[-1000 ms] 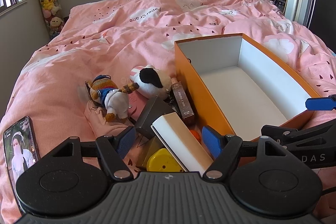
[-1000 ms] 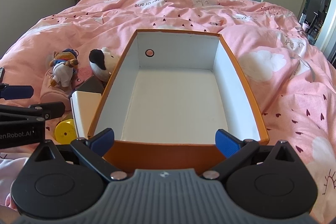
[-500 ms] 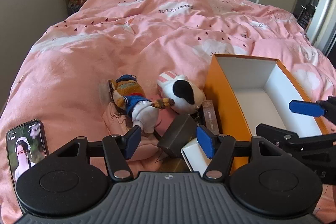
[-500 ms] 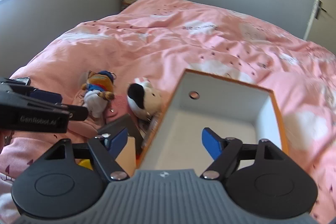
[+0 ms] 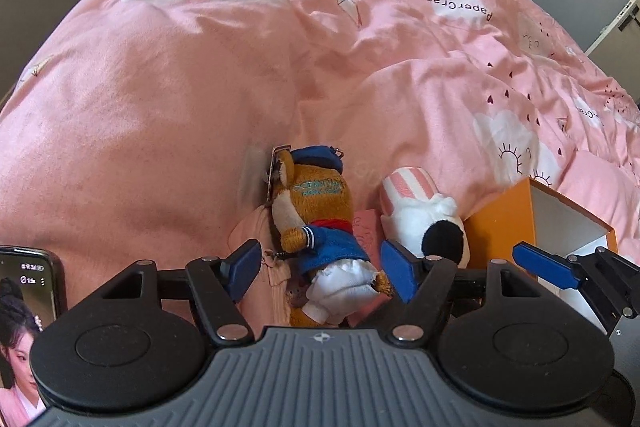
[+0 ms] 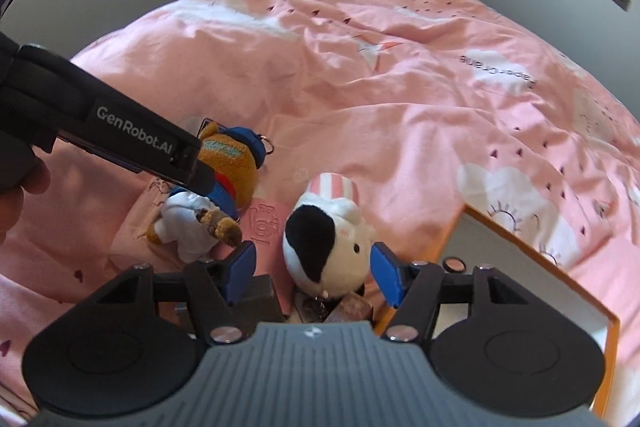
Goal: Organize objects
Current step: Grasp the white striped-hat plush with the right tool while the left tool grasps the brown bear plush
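Both plush toys look soft and light. The left gripper (image 5: 320, 269), opening, straddles the bear (image 5: 316, 223); the right gripper (image 6: 314, 269), closing, flanks the dog (image 6: 324, 247), neither yet pressing; hold the bodies.

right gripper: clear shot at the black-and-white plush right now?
Probably yes. The right gripper already has the black-and-white plush between its closing jaws, nothing covering it. The pads don't look pressed on yet; the dark box sits close beside the left finger.

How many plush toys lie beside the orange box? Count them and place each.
2: the brown bear plush between the left gripper's fingers, the black-and-white plush between the right gripper's. Others may be hidden.
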